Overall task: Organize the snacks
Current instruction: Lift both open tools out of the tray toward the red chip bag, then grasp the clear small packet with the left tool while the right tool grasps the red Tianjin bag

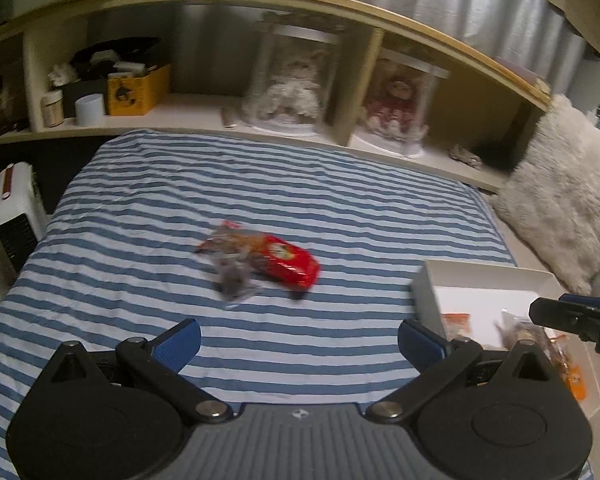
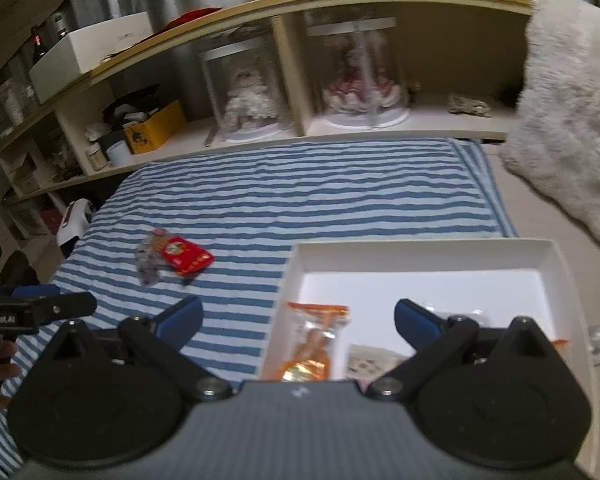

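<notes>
A bed with a blue-and-white striped sheet [image 1: 260, 184] fills your view, with a wooden shelf [image 1: 236, 116] of doll cases behind it and a fluffy cushion [image 1: 568, 200] off to the right. Your left gripper [image 1: 299, 342] hangs over bare sheet with its jaws spread wide and nothing between them. Your right gripper [image 2: 298, 320] is likewise released, poised over the near edge of the white box [image 2: 420, 256], which already holds an orange packet [image 2: 316, 340] and a few other wrappers.

What remains outside the box is a small heap near the middle of the sheet: a red pack [image 1: 290, 260] lying flat, with clear wrapped snacks [image 1: 232, 268] touching its left side. The blur hides how many clear ones there are.

Expect all of these to be light and crinkly. The red pack looks fuller and a bit stiffer, so pinch it across its short width near one end. The clear wrappers will likely slip and fold; take each by a sealed edge, and press lightly, since the soft bed gives under you.
</notes>
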Tool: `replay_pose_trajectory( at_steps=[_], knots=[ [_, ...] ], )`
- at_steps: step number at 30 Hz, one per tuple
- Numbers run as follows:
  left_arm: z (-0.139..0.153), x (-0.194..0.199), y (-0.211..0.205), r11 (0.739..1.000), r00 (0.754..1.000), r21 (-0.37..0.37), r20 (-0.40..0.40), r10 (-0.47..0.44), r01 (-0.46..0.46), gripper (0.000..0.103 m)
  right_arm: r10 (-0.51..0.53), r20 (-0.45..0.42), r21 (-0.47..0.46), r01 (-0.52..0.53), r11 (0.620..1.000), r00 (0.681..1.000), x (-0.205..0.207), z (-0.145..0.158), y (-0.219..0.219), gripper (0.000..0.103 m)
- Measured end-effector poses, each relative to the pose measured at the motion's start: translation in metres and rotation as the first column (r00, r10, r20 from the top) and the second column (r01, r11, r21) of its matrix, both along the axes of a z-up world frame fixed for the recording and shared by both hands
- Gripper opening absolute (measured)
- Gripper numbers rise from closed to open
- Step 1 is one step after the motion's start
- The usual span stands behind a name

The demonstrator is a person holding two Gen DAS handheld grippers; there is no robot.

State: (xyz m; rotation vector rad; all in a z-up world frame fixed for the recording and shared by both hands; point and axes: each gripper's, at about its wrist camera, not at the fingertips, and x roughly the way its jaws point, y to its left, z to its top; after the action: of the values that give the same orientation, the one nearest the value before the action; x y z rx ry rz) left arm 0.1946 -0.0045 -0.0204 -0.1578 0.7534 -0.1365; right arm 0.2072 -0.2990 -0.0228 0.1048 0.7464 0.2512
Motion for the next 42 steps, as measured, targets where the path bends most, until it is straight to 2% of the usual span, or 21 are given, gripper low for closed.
replay_pose_trajectory(
  at_steps=[7, 11, 17, 21, 24, 26, 28, 33, 37, 39, 40, 42],
  knots=[
    [-0.011, 0.012, 0.027, 0.998, 0.999, 0.031, -0.001, 0.046, -0.045, 0.103, 0.062, 0.008, -0.001, -0.062, 0.998, 0.998, 0.024, -0.01, 0.045, 0.103],
    [-0.02, 0.022, 0.04, 0.998, 0.999, 0.023, 0.003, 0.05, -0.05, 0.103, 0.102, 0.013, -0.01, -0.102, 0.995, 0.995, 0.037, -0.021, 0.07, 0.103],
    [-0.033, 0.044, 0.055, 0.997, 0.997, -0.029, 0.016, 0.074, -0.073, 0.103, 0.172, 0.042, -0.052, -0.17, 0.984, 0.984, 0.06, -0.042, 0.107, 0.103],
    [-0.042, 0.06, 0.061, 0.99, 0.996, -0.116, 0.024, 0.085, -0.082, 0.103, 0.234, 0.056, -0.099, -0.228, 0.969, 0.971, 0.076, -0.059, 0.131, 0.101],
    [-0.051, 0.073, 0.062, 0.982, 0.996, -0.168, 0.011, 0.092, -0.089, 0.101, 0.275, 0.071, -0.151, -0.262, 0.953, 0.959, 0.087, -0.07, 0.146, 0.093],
    [-0.057, 0.081, 0.062, 0.98, 0.995, -0.176, -0.01, 0.097, -0.097, 0.096, 0.293, 0.088, -0.179, -0.274, 0.945, 0.952, 0.095, -0.076, 0.156, 0.085],
    [-0.066, 0.089, 0.063, 0.978, 0.995, -0.182, -0.032, 0.1, -0.104, 0.083, 0.309, 0.105, -0.194, -0.285, 0.939, 0.945, 0.103, -0.081, 0.162, 0.078],
    [-0.088, 0.103, 0.068, 0.964, 0.993, -0.243, -0.08, 0.091, -0.108, 0.073, 0.373, 0.118, -0.22, -0.342, 0.913, 0.92, 0.112, -0.095, 0.176, 0.066],
    [-0.096, 0.106, 0.068, 0.958, 0.994, -0.268, -0.069, 0.089, -0.105, 0.071, 0.404, 0.139, -0.269, -0.358, 0.894, 0.904, 0.114, -0.106, 0.188, 0.052],
    [-0.096, 0.107, 0.069, 0.952, 0.994, -0.286, -0.054, 0.095, -0.107, 0.067, 0.408, 0.152, -0.296, -0.352, 0.888, 0.9, 0.115, -0.11, 0.192, 0.049],
    [-0.096, 0.107, 0.069, 0.949, 0.994, -0.296, -0.048, 0.097, -0.107, 0.062, 0.409, 0.157, -0.31, -0.349, 0.884, 0.899, 0.114, -0.111, 0.193, 0.043],
    [-0.098, 0.108, 0.068, 0.944, 0.994, -0.311, -0.047, 0.096, -0.106, 0.059, 0.407, 0.161, -0.345, -0.335, 0.877, 0.899, 0.113, -0.114, 0.197, 0.03]
  ],
)
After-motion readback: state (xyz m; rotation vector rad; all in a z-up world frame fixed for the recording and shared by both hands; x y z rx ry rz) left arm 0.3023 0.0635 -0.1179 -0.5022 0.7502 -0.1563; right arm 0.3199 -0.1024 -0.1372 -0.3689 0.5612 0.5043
